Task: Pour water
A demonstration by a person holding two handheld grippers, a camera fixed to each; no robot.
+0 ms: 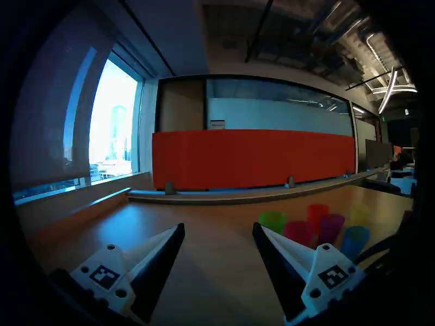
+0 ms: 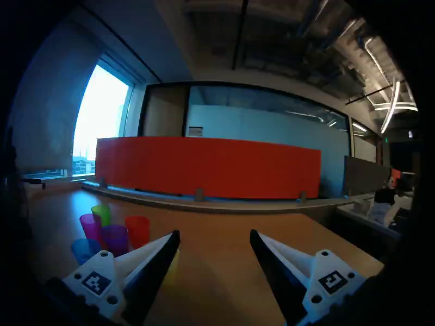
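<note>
Several coloured plastic cups stand grouped on a wooden table. In the left gripper view they sit at the right: a green cup [image 1: 272,220], a red cup [image 1: 317,213], a purple cup [image 1: 331,226], a blue cup [image 1: 354,240] and a yellow cup [image 1: 359,213]. My left gripper [image 1: 218,229] is open, with nothing between its fingers, and the cups lie just right of its right finger. In the right gripper view the same cluster is at the left: a green cup [image 2: 101,213], a red cup [image 2: 137,229], a purple cup [image 2: 115,238] and a blue cup [image 2: 85,249]. My right gripper [image 2: 214,235] is open and holds nothing.
A wooden table [image 1: 217,255] stretches ahead to a red partition [image 1: 250,157] along its far edge. A bright window [image 1: 111,136] is at the left. Desks with clutter [image 2: 380,204] stand beyond the table's right edge.
</note>
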